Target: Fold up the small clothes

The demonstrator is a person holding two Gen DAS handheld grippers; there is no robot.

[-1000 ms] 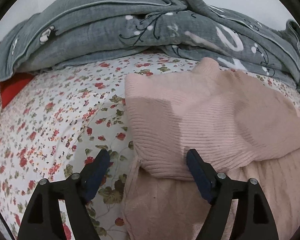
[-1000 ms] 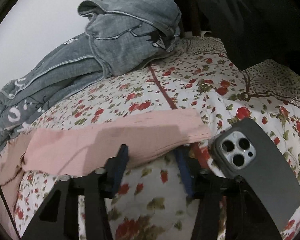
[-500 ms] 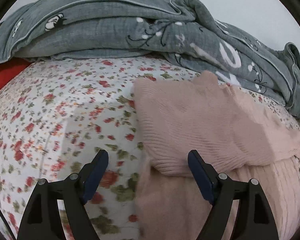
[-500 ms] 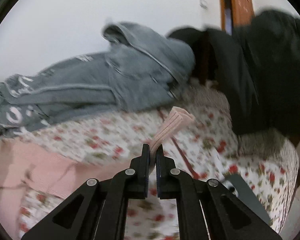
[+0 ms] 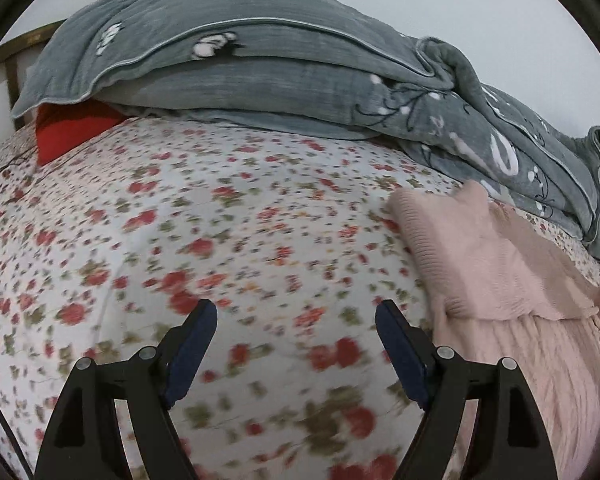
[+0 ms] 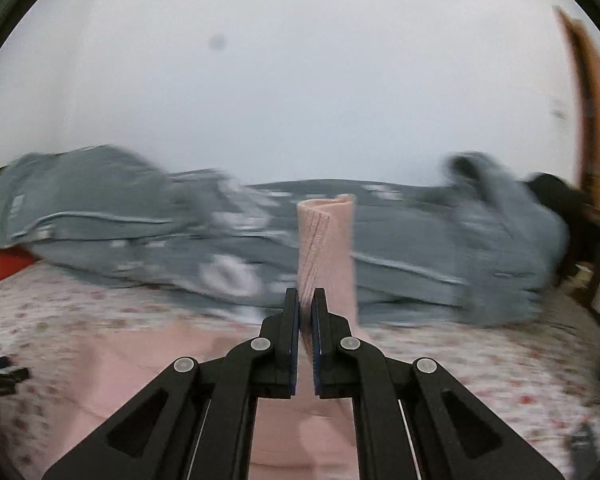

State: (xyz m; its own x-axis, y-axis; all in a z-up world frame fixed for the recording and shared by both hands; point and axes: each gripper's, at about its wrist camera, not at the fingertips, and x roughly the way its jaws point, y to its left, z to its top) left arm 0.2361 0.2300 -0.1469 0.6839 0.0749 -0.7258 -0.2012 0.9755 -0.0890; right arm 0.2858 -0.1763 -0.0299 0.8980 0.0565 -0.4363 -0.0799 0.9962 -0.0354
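Note:
A pink ribbed knit sweater (image 5: 496, 276) lies on the floral bed sheet (image 5: 220, 240), at the right of the left wrist view, with one sleeve folded across its body. My left gripper (image 5: 296, 320) is open and empty over bare sheet, left of the sweater. My right gripper (image 6: 306, 300) is shut on the sweater's other sleeve (image 6: 326, 240), whose cuff stands up above the jaws. The sweater's body (image 6: 140, 360) spreads below it on the bed.
A grey patterned duvet (image 5: 260, 72) is heaped along the far side of the bed by the white wall. A red item (image 5: 68, 128) sits under its left end. Dark clothing (image 6: 572, 208) and a brown door (image 6: 596, 120) are at far right.
My right gripper closed on the sleeve and lifted it up, swinging left. My left gripper moved left off the sweater onto bare sheet, staying open.

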